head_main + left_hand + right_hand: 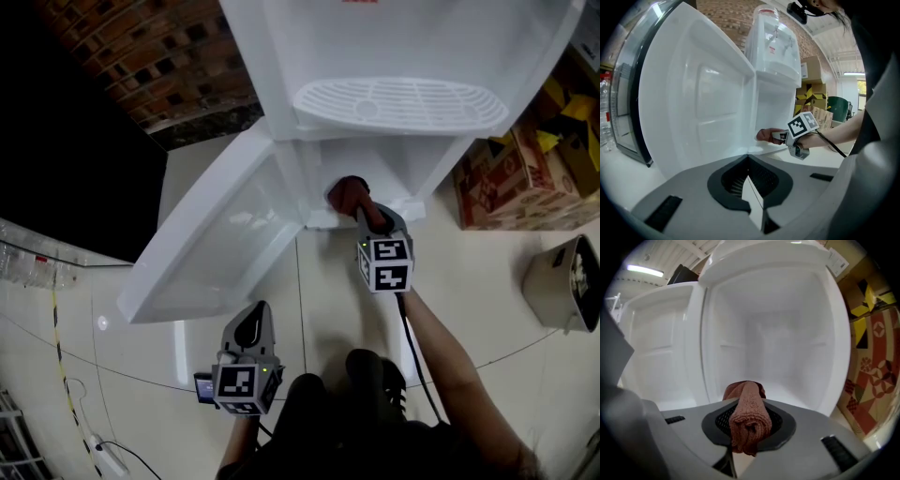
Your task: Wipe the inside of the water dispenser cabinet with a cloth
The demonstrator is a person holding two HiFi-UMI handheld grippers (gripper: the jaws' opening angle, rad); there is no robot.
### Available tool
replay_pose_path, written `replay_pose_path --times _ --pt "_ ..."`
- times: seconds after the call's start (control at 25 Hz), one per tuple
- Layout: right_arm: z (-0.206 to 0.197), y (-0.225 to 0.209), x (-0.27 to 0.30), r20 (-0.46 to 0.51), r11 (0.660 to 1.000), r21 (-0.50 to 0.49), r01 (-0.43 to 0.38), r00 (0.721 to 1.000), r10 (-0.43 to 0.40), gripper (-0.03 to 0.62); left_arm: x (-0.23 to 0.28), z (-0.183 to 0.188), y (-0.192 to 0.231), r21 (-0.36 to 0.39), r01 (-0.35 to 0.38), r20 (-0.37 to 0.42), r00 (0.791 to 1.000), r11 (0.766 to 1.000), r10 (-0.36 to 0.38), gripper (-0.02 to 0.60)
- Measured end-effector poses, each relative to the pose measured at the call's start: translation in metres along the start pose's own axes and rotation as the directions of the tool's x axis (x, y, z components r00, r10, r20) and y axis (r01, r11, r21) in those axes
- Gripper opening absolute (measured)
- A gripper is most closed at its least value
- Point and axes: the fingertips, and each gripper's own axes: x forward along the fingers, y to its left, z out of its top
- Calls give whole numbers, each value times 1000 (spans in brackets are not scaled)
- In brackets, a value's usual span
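Observation:
The white water dispenser (403,56) stands on the floor with its lower cabinet door (225,234) swung open to the left. My right gripper (364,214) is at the cabinet's mouth, shut on a rolled reddish-brown cloth (347,193). In the right gripper view the cloth (747,416) bulges between the jaws, with the white cabinet interior (783,348) straight ahead. My left gripper (253,323) hangs lower and nearer to me, apart from the door, its jaws together on nothing. Its view shows the door (703,98), the cloth (765,135) and the right gripper (780,137).
Patterned cardboard boxes (511,178) stand right of the dispenser, close to the cabinet's right wall (872,380). A grey bin (567,281) sits further right. A brick wall (150,56) is behind. A power strip (108,457) and cable lie on the tiles at the lower left.

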Motion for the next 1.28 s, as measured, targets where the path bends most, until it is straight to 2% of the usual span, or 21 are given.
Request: replay_pose_path --times 0.2,0.36,0.52,0.8,0.92,1.08,1.28 --pt "-11 -93 -27 -28 981 72 181 983 -179 86 4 1 -6 2 15 9 1000 1000 -15 -20" --pt "-17 -125 -45 -32 970 74 231 973 -229 86 6 -2 -17 14 39 1 999 999 -39 -20" --pt "-7 -109 -58 6 978 80 193 981 -194 86 6 1 -32 24 63 3 998 998 -63 -20" --pt "7 -33 -106 73 993 104 51 996 -58 86 12 15 -52 44 95 26 995 995 -96 -20" --pt "10 -13 -131 90 993 122 12 996 -23 86 27 31 -68 83 131 47 990 988 -135 -20" --pt "8 -5 -162 95 988 155 6 995 -21 86 46 52 -86 138 166 60 983 976 -176 -20" --pt "3 -2 -191 113 981 190 23 993 -45 84 52 65 -109 126 179 85 978 976 -190 -20"
